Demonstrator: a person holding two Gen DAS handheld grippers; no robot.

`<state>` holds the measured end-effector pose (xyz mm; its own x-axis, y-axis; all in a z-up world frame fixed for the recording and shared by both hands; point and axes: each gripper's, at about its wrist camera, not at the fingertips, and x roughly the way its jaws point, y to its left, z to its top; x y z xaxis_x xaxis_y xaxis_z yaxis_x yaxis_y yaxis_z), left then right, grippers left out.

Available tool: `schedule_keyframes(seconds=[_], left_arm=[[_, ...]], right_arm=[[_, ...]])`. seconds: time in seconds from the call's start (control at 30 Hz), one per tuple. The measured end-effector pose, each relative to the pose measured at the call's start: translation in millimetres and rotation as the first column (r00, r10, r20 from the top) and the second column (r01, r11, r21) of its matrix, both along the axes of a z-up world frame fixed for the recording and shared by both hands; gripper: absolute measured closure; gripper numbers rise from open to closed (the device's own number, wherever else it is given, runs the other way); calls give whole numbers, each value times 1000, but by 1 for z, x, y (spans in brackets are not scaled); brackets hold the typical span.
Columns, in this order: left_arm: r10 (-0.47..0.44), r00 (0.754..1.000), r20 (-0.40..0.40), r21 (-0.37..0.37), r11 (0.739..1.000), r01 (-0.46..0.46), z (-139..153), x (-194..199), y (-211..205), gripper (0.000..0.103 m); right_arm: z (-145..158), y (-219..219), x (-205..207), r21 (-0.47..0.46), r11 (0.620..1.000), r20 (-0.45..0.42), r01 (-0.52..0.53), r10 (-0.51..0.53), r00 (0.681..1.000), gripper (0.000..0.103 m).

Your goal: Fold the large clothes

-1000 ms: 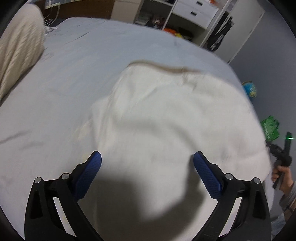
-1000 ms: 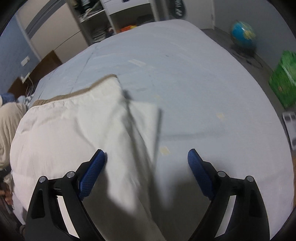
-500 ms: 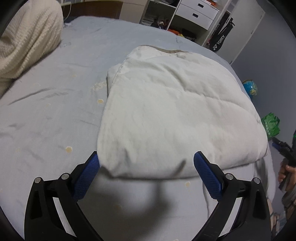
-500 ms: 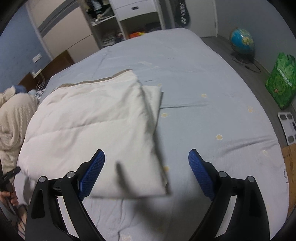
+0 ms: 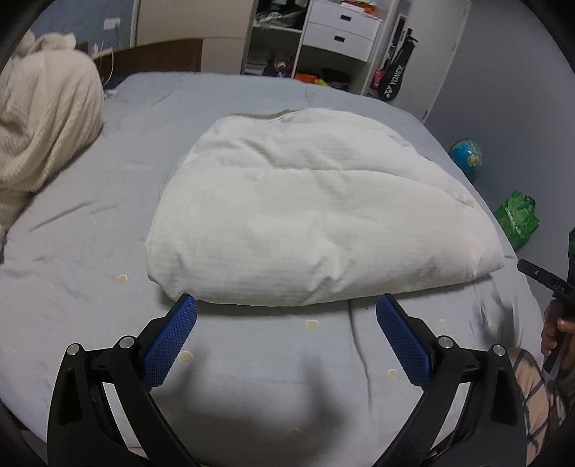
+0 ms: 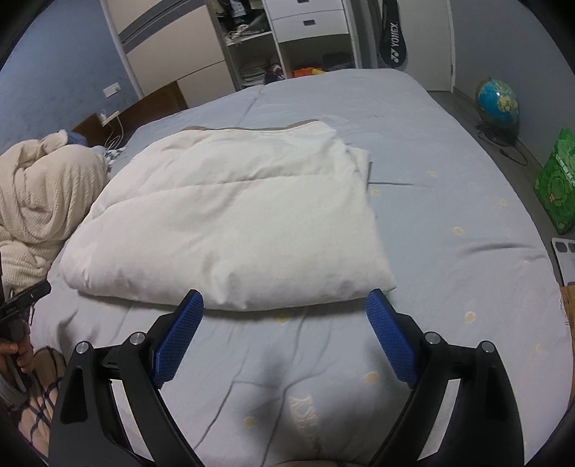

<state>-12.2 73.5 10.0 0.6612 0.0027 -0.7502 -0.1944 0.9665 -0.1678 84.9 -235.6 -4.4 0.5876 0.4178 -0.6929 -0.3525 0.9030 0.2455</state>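
Note:
A folded white padded quilt (image 5: 316,215) lies flat on the grey-blue bed (image 5: 107,222). It also shows in the right wrist view (image 6: 233,222), with a tan trim along its far edge. My left gripper (image 5: 285,305) is open and empty, held just in front of the quilt's near edge, apart from it. My right gripper (image 6: 284,301) is open and empty, also just short of the near edge. The other gripper's handle shows at the frame edge in each view.
A cream knitted blanket (image 5: 39,122) is heaped at the bed's left side (image 6: 39,194). Shelves and white drawers (image 5: 341,32) stand beyond the bed. A globe (image 6: 497,102) and a green bag (image 6: 557,179) sit on the floor at the right.
Both grippers have pulled back and up from the quilt. The quilt, close under the fingers a second ago, now lies folded and released ahead of them.

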Motion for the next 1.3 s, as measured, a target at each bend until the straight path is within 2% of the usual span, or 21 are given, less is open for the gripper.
schedule_keyframes(seconds=[0.27,0.47,0.87,1.3], left_arm=[[-26,1000,11,109,994,25,-6,-11,-28,7],[-19,1000,3,104,994,19,-13,-10,-30,7],[-10,1000,17,165,986,7,-9,-16,-39,7],[-13,1000,17,167,986,10,-9,-17,-39,7]], right_arm=[[-1,18,-32,-23,999,75,-48,49,996,16],[4,23,-49,-48,997,155,-57,64,986,15],[4,28,-56,-91,994,154,-62,76,985,15],[0,33,-53,-114,991,138,-72,88,986,15]])
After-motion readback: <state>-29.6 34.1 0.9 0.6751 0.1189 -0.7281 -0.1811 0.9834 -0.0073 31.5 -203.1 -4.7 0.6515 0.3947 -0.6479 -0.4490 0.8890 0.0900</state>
